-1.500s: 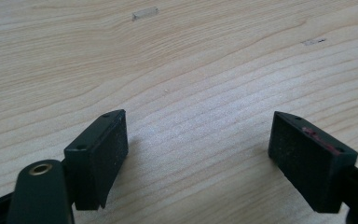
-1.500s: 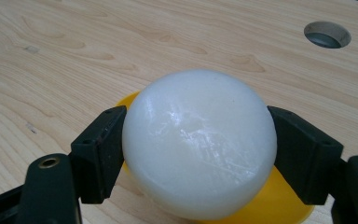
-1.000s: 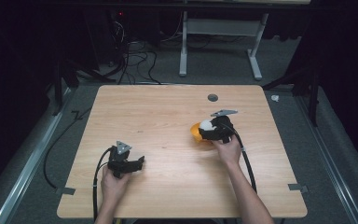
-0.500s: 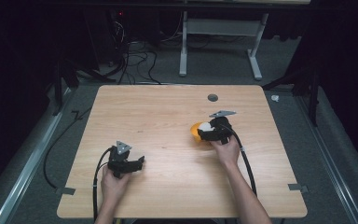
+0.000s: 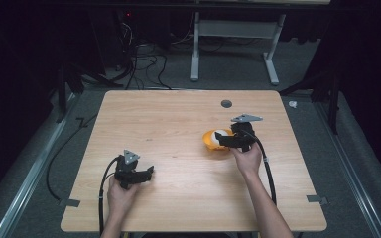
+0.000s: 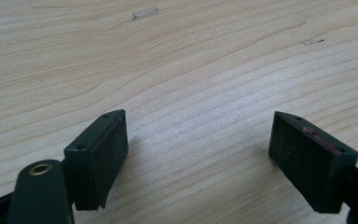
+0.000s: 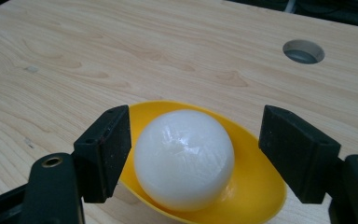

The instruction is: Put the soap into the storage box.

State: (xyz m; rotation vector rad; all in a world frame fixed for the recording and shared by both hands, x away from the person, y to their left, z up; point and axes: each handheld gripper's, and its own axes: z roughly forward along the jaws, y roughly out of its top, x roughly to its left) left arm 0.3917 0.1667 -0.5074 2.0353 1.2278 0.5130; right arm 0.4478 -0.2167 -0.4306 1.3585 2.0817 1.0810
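A white ball [image 7: 184, 158] sits in a yellow bowl [image 7: 256, 186] on the table [image 5: 178, 124], just short of its round hole [image 5: 226, 103]. The right gripper [image 7: 193, 154] is spread astride the ball, apparently not touching. An off-centre squeeze could roll the ball or tip the bowl. The left gripper [image 6: 198, 158], well away from the bowl, gapes over bare wood

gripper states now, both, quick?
Left gripper: open, holding nothing, bare table between its jaws.
Right gripper: open, jaws either side of the white ball in the yellow bowl, not clamped.
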